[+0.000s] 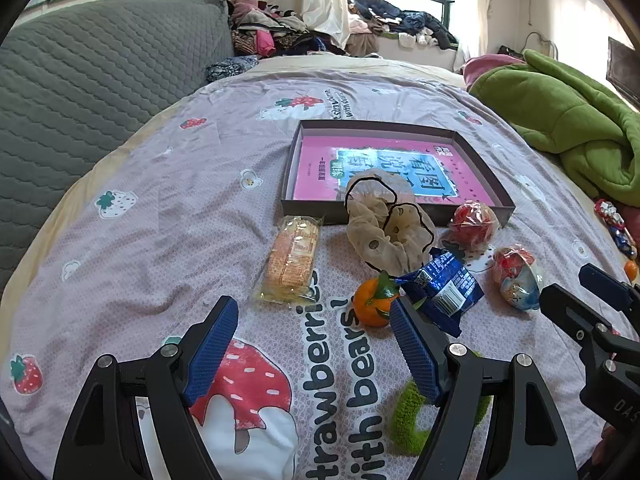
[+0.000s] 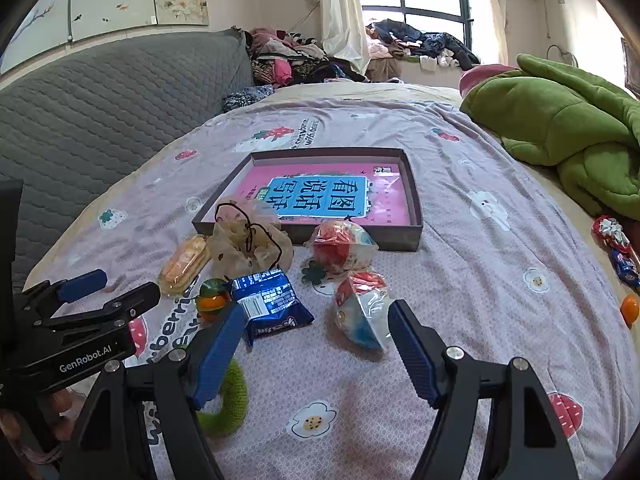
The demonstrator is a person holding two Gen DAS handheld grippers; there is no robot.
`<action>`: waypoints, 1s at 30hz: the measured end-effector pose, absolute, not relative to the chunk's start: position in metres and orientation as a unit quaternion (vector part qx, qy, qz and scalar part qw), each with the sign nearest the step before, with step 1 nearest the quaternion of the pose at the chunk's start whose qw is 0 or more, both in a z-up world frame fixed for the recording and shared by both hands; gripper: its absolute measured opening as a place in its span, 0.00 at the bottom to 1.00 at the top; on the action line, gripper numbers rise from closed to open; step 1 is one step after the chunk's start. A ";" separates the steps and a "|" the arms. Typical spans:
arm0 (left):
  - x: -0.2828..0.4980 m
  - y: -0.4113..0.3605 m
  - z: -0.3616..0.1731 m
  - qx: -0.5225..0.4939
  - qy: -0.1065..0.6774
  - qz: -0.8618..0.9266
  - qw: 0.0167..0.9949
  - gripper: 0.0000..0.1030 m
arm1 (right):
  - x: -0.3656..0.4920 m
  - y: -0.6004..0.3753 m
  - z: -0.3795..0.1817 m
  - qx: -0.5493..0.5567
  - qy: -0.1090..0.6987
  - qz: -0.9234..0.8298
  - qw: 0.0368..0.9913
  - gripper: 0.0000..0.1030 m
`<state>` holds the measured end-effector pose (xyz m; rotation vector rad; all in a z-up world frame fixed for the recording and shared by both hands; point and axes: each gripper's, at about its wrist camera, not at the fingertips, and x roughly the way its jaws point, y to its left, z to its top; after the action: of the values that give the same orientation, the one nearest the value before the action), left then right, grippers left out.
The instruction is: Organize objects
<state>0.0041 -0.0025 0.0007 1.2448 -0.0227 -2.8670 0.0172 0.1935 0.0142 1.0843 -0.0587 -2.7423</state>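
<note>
A bed (image 1: 168,216) with a strawberry-print cover fills both views. At centre frame lies a shallow grey box (image 1: 394,132) holding a pink book (image 1: 316,172). Just below it cluster a beige scrunchie (image 1: 384,236), a cracker packet (image 1: 292,260), a blue snack packet (image 1: 444,284), two wrapped toy balls and a tangerine (image 1: 370,304). The left claw (image 1: 312,344) and right claw (image 2: 316,344) hover wide open at lower frame, empty.

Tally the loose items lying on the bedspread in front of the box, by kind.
Scrunchies: 2, beige and green
Tangerine: 1
Cracker pack: 1
Blue packet: 1
Wrapped toy balls: 2
Total: 7
</note>
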 end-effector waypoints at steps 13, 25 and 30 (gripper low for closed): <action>0.006 -0.002 0.008 0.394 -0.005 -0.919 0.007 0.77 | 0.021 0.192 0.020 0.360 -0.015 -0.928 0.098 0.72; 0.007 -0.001 0.010 0.394 -0.004 -0.919 0.008 0.77 | 0.021 0.192 0.021 0.363 -0.014 -0.926 0.100 0.72; 0.009 -0.002 0.013 0.390 -0.003 -0.921 0.010 0.77 | 0.023 0.192 0.022 0.360 -0.016 -0.927 0.100 0.72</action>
<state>0.0090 -0.0025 0.0133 1.2171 -0.0106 -2.8754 0.0229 0.1922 0.0217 1.0653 -0.0469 -2.7413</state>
